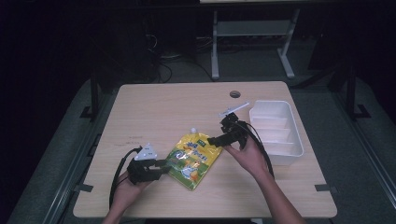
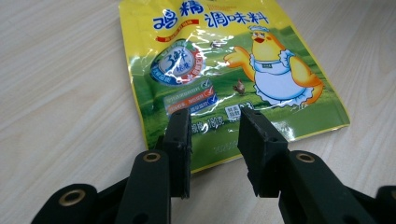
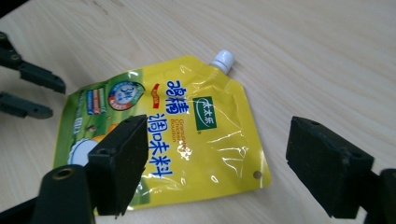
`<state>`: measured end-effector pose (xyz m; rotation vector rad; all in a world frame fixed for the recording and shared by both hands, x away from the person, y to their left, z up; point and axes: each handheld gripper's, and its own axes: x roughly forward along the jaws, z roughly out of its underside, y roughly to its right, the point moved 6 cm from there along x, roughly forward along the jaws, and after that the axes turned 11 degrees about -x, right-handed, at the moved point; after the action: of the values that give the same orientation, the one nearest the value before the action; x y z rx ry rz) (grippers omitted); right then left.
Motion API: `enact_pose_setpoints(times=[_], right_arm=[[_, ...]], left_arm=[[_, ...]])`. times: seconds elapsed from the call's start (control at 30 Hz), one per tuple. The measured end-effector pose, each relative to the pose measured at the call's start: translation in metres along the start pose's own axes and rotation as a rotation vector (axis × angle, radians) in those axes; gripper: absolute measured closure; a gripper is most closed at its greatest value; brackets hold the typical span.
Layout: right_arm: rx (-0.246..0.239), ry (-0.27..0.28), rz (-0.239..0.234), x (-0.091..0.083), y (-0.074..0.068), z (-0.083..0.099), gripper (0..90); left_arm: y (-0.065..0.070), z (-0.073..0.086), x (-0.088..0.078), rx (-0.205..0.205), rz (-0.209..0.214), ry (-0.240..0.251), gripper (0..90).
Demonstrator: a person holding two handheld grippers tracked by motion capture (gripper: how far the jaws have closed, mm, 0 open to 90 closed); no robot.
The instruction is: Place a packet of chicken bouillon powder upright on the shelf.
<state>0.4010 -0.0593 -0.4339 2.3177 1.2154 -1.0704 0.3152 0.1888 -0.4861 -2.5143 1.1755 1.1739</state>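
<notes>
Seasoning pouch point(image 1: 194, 159), yellow with a white screw cap point(image 1: 193, 130), lay flat on the wooden worktop point(image 1: 154, 107), just below its centre, cap toward 12 o'clock. Left tool point(image 1: 164, 164) sat at the pouch's 9 o'clock, low over the worktop, tips at the pouch's bottom-left edge; in the left gripper view, left tool point(image 2: 215, 140) stood partly open, pads on either side of the bottom edge of the pouch point(image 2: 224, 70), no pinch visible. Right tool point(image 1: 212, 140) hovered at the pouch's 2 o'clock, near the upper right corner; in the right gripper view, right tool point(image 3: 224, 163) gaped wide above the pouch point(image 3: 187, 126), holding nothing. White divided tray point(image 1: 278, 128) rested at 3 o'clock, by the worktop's right edge.
</notes>
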Motion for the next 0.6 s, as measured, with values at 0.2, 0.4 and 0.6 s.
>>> enact_pose_setpoints(times=[0.2, 0.4, 0.6], right_arm=[[0.054, -0.072, -0.018, 0.027, 0.007, 0.005, 24.1], [0.123, -0.136, -0.003, 0.040, 0.017, 0.014, 27.8], [0.177, -0.176, -0.011, 0.046, 0.024, 0.027, 34.2]], left_arm=[[0.001, 0.002, 0.007, 0.009, 0.005, -0.030, 62.3], [0.002, 0.003, 0.010, 0.012, -0.001, -0.041, 62.3], [0.004, 0.002, 0.012, 0.023, -0.016, -0.042, 61.9]])
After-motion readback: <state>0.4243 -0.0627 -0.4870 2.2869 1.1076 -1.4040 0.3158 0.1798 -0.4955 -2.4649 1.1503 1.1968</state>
